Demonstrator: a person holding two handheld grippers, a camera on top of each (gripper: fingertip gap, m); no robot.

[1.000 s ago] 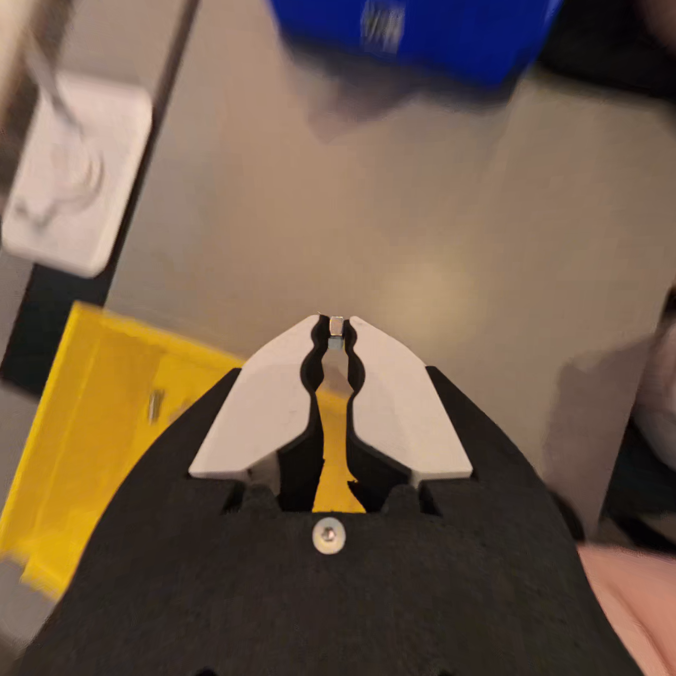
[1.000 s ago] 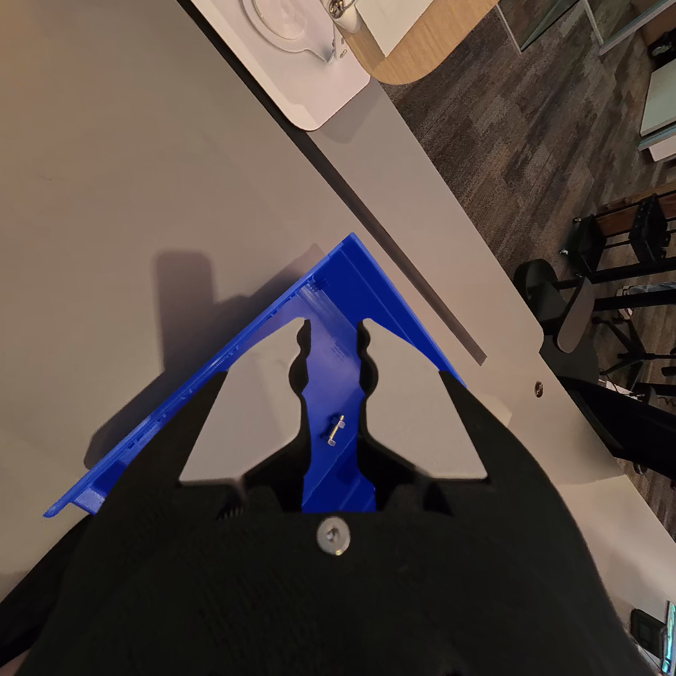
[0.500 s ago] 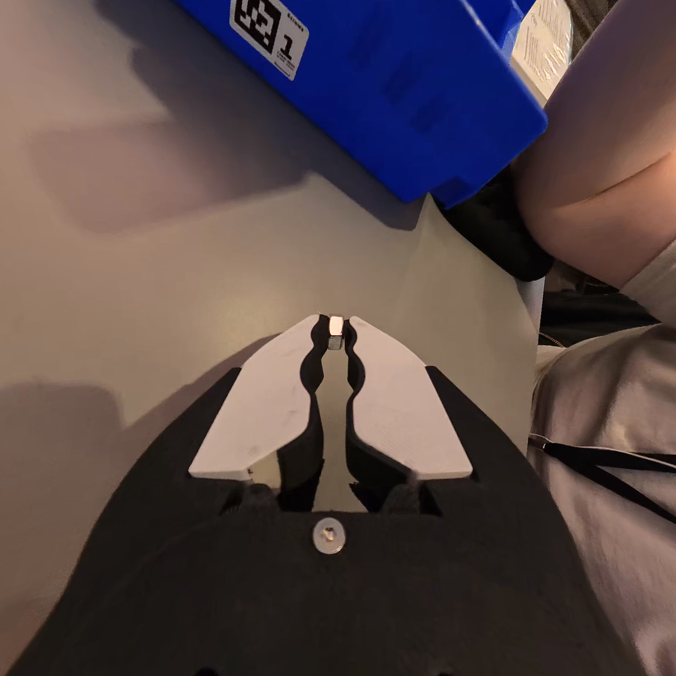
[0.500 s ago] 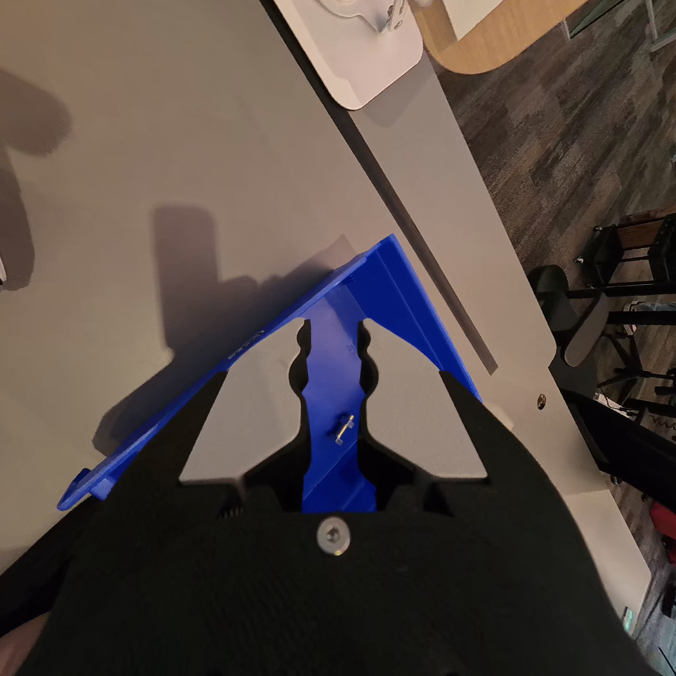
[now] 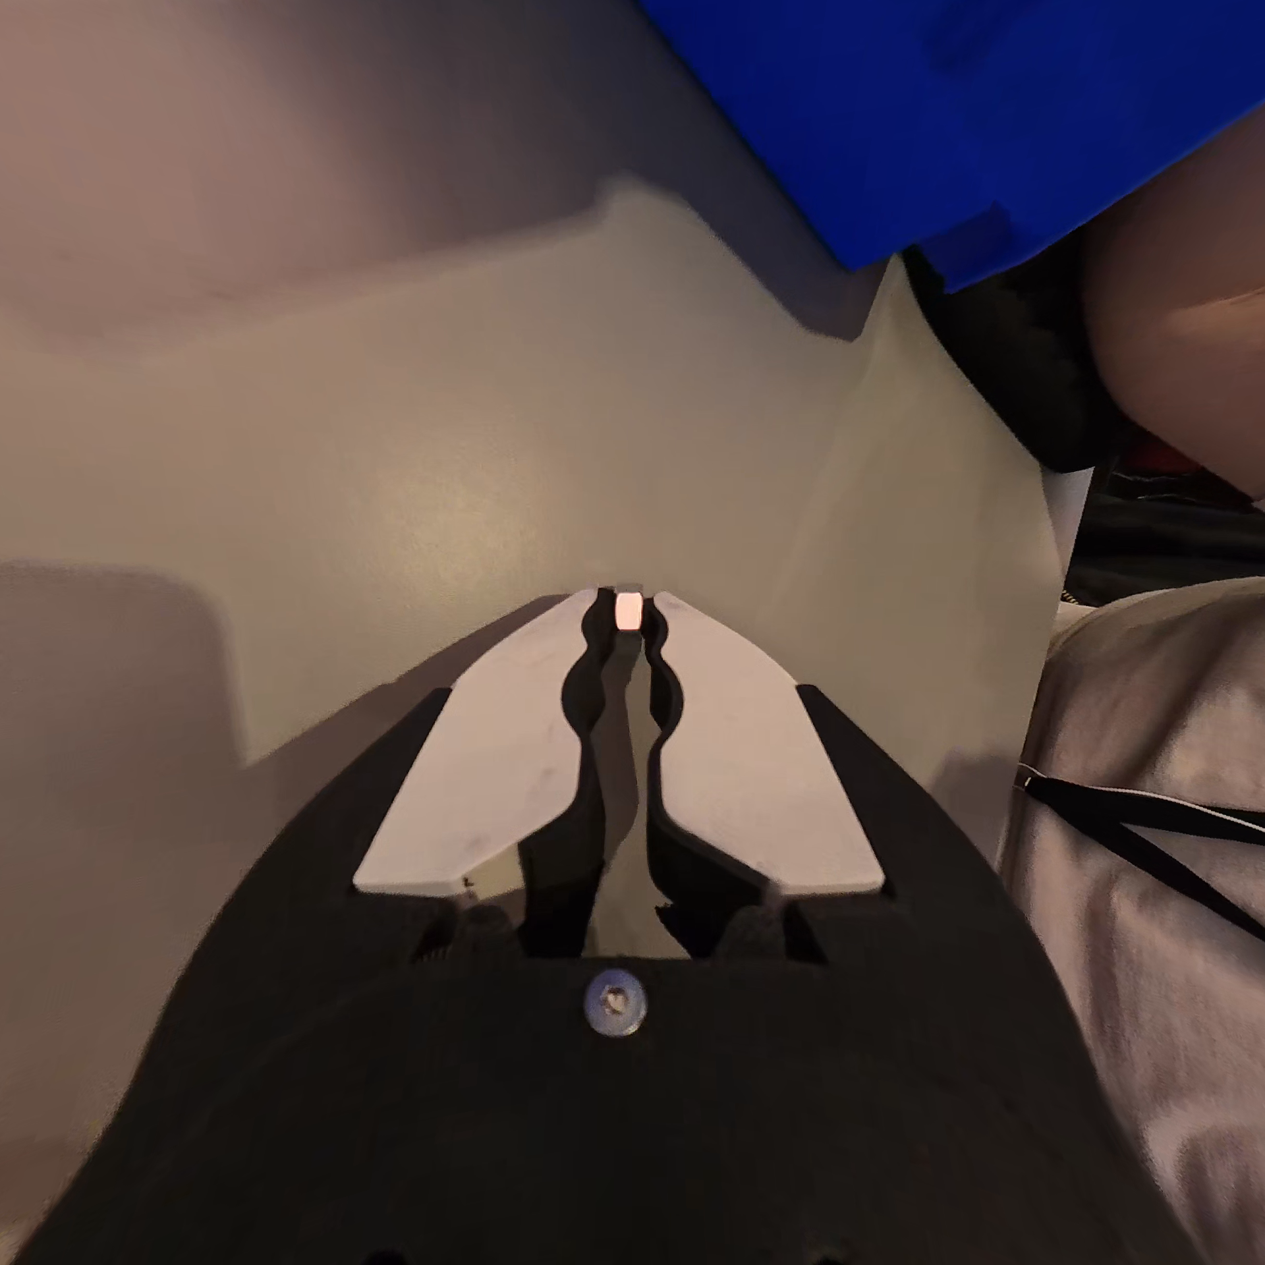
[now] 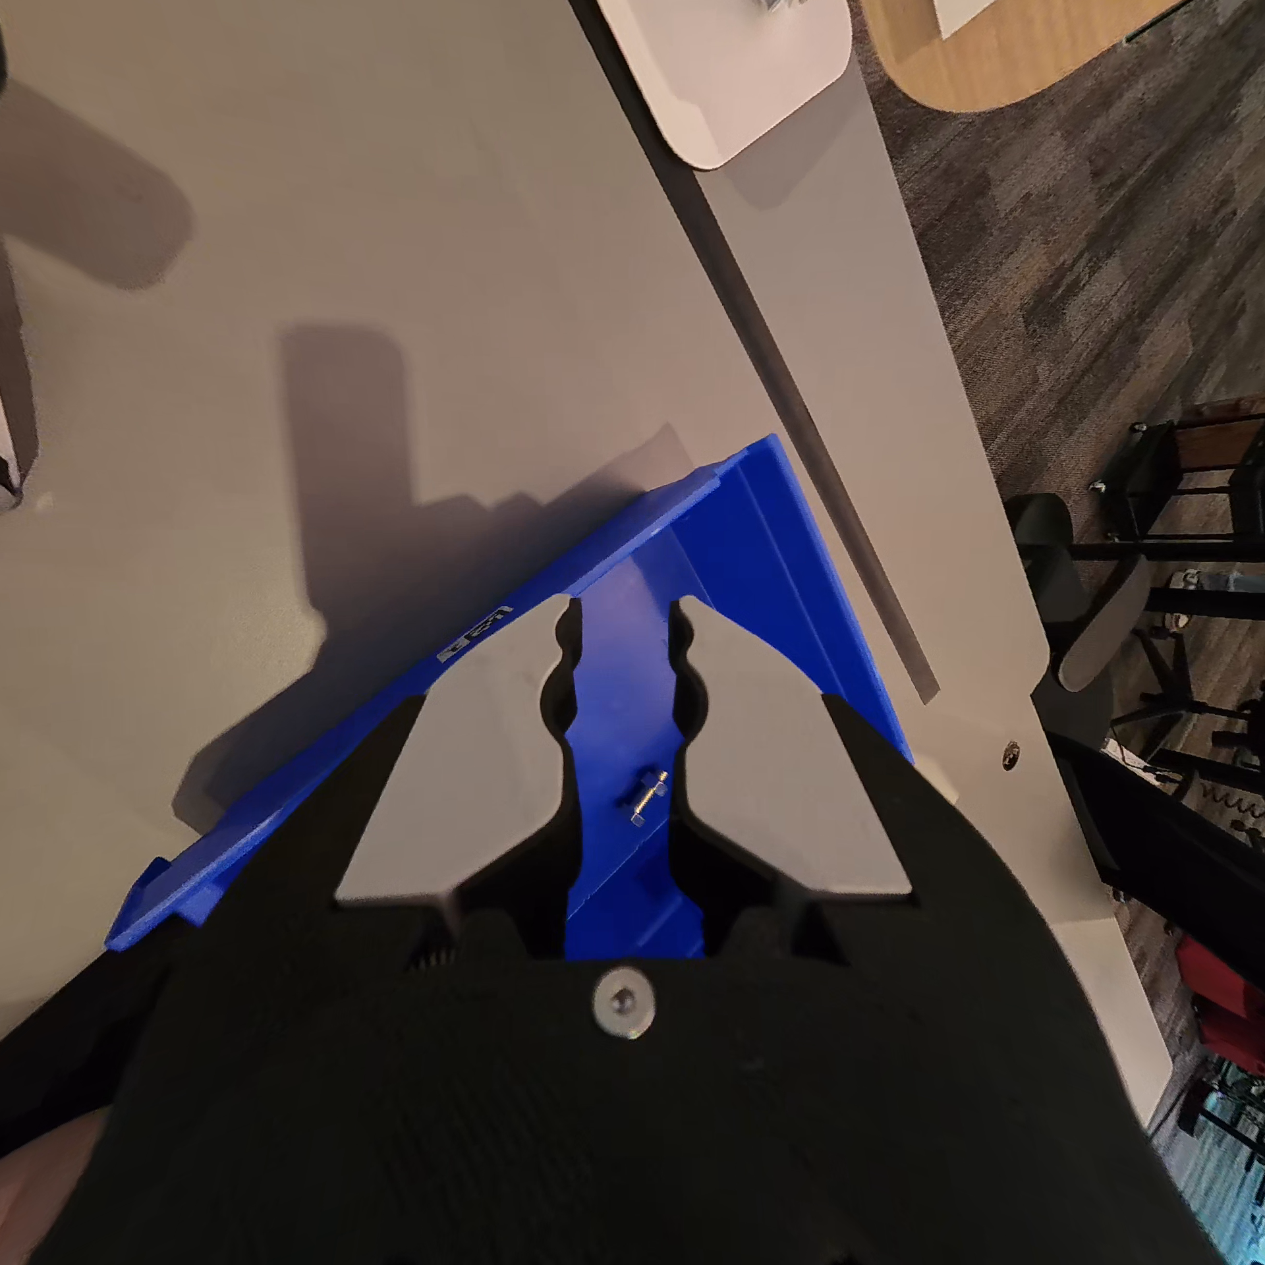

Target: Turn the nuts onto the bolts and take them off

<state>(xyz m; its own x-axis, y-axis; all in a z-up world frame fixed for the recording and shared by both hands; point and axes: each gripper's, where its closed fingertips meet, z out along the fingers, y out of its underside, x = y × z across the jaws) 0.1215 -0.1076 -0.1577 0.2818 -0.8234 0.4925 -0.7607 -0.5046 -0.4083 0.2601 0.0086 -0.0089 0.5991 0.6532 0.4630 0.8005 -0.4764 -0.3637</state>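
Observation:
My left gripper [image 5: 627, 609] is shut on a small silver hex nut [image 5: 627, 610], pinched at the very fingertips above the grey table [image 5: 424, 424]. The blue bin [image 5: 958, 103] sits ahead and to the upper right of it. In the right wrist view, my right gripper [image 6: 624, 602] is open and empty, hovering over the blue bin [image 6: 773, 589]. A small silver bolt [image 6: 649, 798] with a nut on it lies on the bin floor between the open fingers, below them.
A person's bare arm [image 5: 1177, 356] and light clothing [image 5: 1150, 855] are at the right of the left wrist view. A white flat base [image 6: 725, 75] stands at the table's far edge. Beyond the table edge [image 6: 958, 547] are floor and chairs [image 6: 1095, 616]. The tips of one gripper are about 25 cm away from the tips of the other. The small silver bolt [image 6: 649, 798] is about 20 cm from my right fingertips and 30 cm from my left.
My left gripper has carried the nut away from the yellow bin and toward the blue bin and the table's near edge. My right gripper stayed open over the blue bin, drifting a little.

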